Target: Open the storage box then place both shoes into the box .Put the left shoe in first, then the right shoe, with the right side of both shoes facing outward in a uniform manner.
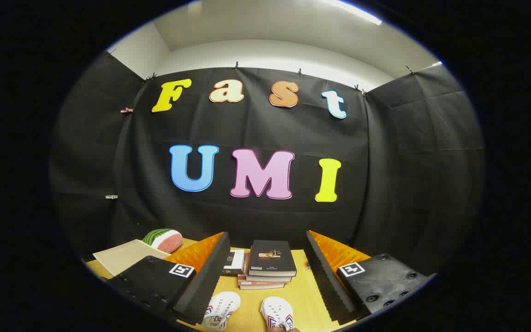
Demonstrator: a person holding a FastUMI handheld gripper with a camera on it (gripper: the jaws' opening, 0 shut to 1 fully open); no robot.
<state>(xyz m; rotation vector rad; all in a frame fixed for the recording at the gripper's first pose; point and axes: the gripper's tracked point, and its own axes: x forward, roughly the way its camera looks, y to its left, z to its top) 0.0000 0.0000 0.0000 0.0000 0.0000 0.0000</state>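
Note:
Two white shoes with red and blue stripes lie on the wooden table between my fingers, toes pointing away from me: one shoe (221, 309) close to the left finger, the other shoe (277, 312) a little to its right. My gripper (265, 272) is open, its fingers spread wide, and it hangs above the table with nothing between the pads. The left finger (205, 276) hides part of the nearer shoe's side.
A stack of books (268, 265) with a dark cover on top sits just beyond the shoes. Beyond the left finger lie a beige flat lid or board (125, 256) and a watermelon slice (164, 240). The table (309, 295) ends at the black cloth wall.

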